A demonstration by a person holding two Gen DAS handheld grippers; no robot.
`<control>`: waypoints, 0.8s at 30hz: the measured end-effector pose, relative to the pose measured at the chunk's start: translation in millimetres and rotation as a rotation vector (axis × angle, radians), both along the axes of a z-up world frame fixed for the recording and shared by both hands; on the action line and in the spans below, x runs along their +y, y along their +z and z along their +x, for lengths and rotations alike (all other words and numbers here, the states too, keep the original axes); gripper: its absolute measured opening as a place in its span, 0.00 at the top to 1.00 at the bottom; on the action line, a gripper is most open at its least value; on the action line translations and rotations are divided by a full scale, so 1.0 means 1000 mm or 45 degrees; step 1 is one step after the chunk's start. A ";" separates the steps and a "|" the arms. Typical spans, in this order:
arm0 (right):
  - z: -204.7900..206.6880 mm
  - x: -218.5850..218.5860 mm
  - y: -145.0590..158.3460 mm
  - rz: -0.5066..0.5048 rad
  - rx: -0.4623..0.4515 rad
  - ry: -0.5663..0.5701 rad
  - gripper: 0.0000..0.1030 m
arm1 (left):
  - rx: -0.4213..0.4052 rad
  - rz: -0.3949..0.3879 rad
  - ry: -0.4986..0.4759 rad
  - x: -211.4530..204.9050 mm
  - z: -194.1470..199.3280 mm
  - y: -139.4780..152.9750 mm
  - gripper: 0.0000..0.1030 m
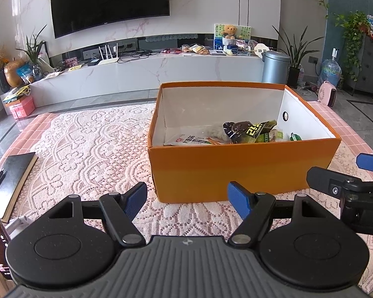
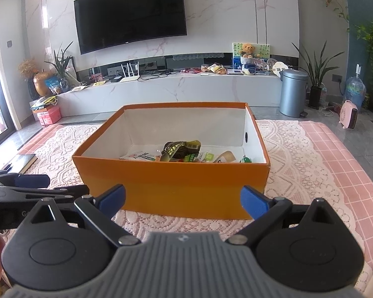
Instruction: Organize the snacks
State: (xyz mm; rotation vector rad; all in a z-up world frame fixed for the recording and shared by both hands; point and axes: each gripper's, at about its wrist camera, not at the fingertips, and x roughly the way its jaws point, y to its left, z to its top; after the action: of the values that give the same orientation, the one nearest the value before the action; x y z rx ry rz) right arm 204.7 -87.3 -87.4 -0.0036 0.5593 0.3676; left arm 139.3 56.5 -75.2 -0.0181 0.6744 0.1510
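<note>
While the snack packets [image 1: 255, 131] are lying together at the near right of the floor of the orange box [image 1: 236, 171], the left wrist view is showing the left tool [image 1: 187, 200] hovering low in front of the box's near wall, its two blue pads spread wide and gripping nothing. No loose snack is showing on the lace-covered bench [image 1: 87, 149] in this view; a black notebook [image 1: 15, 181] is lying at the far left. The right tool is entering at the right edge, beside the box.

Where the right wrist view is looking over the same near wall, the right tool [image 2: 183, 200] is standing fully open and empty, its pads apart and clear of the cardboard. The packets [image 2: 184, 152] are resting inside, toward the right end.

By judgement, the placing step is finishing or finished. The next move is calling for a check of the bench for remaining snacks; if any is found, one tool is needing to approach it with the pads open.
</note>
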 end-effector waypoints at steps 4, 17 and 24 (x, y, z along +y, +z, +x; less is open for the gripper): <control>0.000 0.000 0.000 0.001 0.000 0.000 0.07 | -0.001 -0.002 0.002 0.000 0.000 0.000 0.16; 0.000 0.002 -0.001 -0.001 0.005 0.012 0.07 | -0.001 -0.003 0.008 0.000 0.000 0.001 0.16; 0.002 0.001 -0.002 0.002 0.006 0.021 0.07 | -0.003 0.011 0.009 0.000 0.000 0.002 0.16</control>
State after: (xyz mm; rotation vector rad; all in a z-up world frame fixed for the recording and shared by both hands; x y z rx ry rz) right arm 206.4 -86.2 -89.7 -0.0060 0.5640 0.3838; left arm 139.2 56.7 -73.1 -0.0127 0.6711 0.1605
